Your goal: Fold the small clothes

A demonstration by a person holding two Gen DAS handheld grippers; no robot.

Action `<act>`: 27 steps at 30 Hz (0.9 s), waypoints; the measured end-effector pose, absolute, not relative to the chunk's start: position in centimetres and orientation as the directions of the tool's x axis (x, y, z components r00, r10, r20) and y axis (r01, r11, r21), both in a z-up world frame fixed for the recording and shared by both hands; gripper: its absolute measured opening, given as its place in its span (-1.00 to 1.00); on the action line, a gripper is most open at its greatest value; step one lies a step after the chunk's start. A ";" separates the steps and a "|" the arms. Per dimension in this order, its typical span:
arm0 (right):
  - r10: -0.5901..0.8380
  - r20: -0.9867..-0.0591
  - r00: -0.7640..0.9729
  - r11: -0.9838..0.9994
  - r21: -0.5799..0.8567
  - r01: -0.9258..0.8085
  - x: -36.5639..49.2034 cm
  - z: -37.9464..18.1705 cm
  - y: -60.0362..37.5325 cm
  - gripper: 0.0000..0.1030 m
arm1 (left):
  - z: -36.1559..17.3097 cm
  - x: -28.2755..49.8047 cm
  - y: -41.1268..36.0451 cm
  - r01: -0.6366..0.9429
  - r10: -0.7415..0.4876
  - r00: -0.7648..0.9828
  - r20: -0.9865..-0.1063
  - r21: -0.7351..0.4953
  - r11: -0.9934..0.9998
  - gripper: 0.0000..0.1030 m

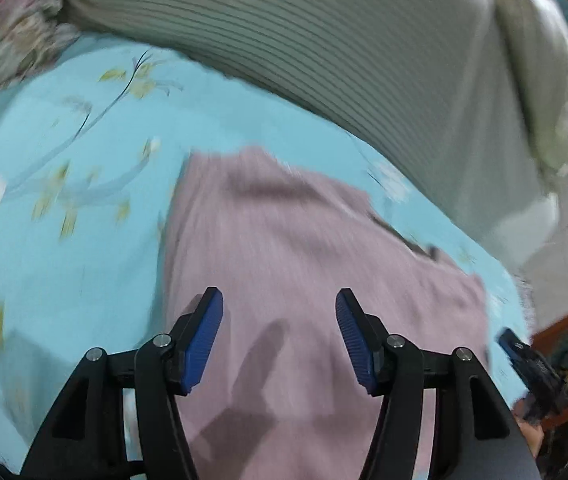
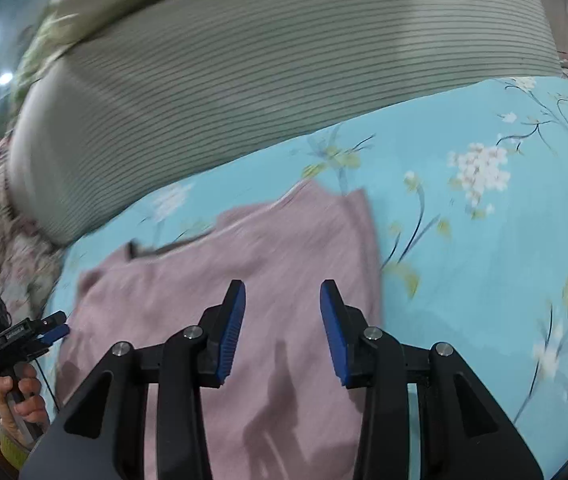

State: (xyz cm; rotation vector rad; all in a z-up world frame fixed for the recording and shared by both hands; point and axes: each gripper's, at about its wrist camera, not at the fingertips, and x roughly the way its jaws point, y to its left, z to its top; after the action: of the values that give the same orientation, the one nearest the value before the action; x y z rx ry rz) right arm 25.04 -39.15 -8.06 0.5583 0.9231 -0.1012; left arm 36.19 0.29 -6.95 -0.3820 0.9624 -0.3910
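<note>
A light blue floral bedsheet [image 2: 483, 240] fills most of both views, with wide bare cloth at the right of the right wrist frame and at the left of the left wrist frame. A grey striped pillow [image 2: 264, 80] runs across the top of both frames, its lower edge resting on the sheet. The pink garment [image 1: 284, 260] lies flat on the sheet at lower centre, its far edge just short of the pillow; its side edges stand clear against the blue. The left tool [image 1: 279, 336] hovers over the garment, released, blue pads apart with nothing between. The right tool [image 2: 282, 328] hovers likewise, narrower but unclenched, empty. A hand [image 2: 20, 396] grips the left tool's handle at lower left.
</note>
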 end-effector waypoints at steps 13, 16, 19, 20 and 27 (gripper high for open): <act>0.345 -0.730 0.590 0.796 0.561 0.228 15.5 -7.8 -31.4 -0.21 | -12.3 19.8 4.8 -0.014 -0.619 0.455 -0.640 -0.701 0.713 0.31; 0.353 -0.732 0.583 0.803 0.557 0.213 15.3 -7.3 -30.8 -0.21 | -13.1 20.5 6.0 -0.071 -0.589 0.499 -0.636 -0.708 0.703 0.31; 0.354 -0.727 0.588 0.808 0.555 0.199 15.0 -6.9 -30.4 -0.21 | -14.0 21.6 6.7 -0.094 -0.607 0.508 -0.612 -0.740 0.666 0.31; 0.354 -0.729 0.586 0.809 0.553 0.199 15.0 -6.9 -30.2 -0.21 | -14.2 21.9 6.7 -0.097 -0.610 0.510 -0.607 -0.745 0.660 0.31; 0.356 -0.734 0.578 0.807 0.554 0.205 15.2 -7.0 -29.8 -0.21 | -14.1 24.6 7.4 -0.122 -0.540 0.566 -0.623 -0.711 0.692 -0.62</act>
State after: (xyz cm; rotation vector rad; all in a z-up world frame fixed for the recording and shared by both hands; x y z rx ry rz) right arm 15.23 -29.84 -7.04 0.6509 0.9684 0.0961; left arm 24.60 7.35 -14.12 -0.7927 0.9581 -0.2784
